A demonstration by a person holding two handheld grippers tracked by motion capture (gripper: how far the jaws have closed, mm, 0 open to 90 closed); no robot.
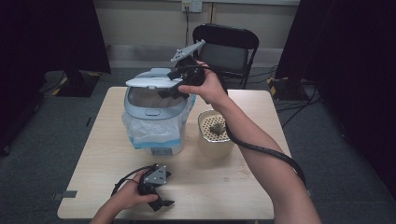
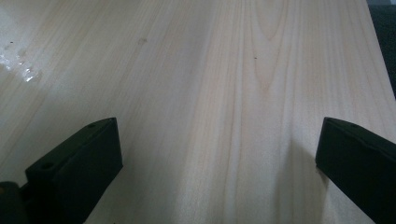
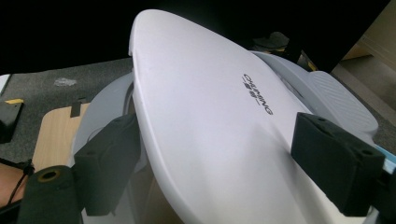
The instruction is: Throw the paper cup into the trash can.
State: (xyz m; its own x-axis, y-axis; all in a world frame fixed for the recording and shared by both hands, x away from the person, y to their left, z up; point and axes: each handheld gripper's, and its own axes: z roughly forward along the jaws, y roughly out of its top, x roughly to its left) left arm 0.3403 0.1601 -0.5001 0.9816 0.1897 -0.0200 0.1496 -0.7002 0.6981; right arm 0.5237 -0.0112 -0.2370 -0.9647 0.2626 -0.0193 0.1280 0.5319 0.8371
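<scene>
Pale wooden table (image 1: 93, 186) on grey carpet, dark curtains at both sides, black folding chair (image 1: 226, 44) behind the far edge.

Landmark: bin (image 1: 154, 119), grey-white, lined with a clear plastic bag, standing left of the table's middle.

Left gripper (image 1: 159, 198): well in front of the bin, near the front edge, resting on the tabletop in the person's left hand (image 1: 126, 198). Jaws spread wide; the left gripper view has bare wood between them and nothing held.

Lid (image 1: 152, 79): white, oval, hinged on top of the bin, raised and tilted. In the right gripper view the lid (image 3: 210, 140) lies between the two black jaws, printed lettering on its upper face.

Right gripper (image 1: 180, 88): at the bin's upper right rim, held in the right hand (image 1: 208, 88), jaws parted either side of the lid's edge; whether the pads touch the lid cannot be told.

Strainer cup (image 1: 215, 133): beige, perforated insert, dark clump inside; just right of the bin.

Wet spots (image 1: 243, 170): in front of the cup.
</scene>
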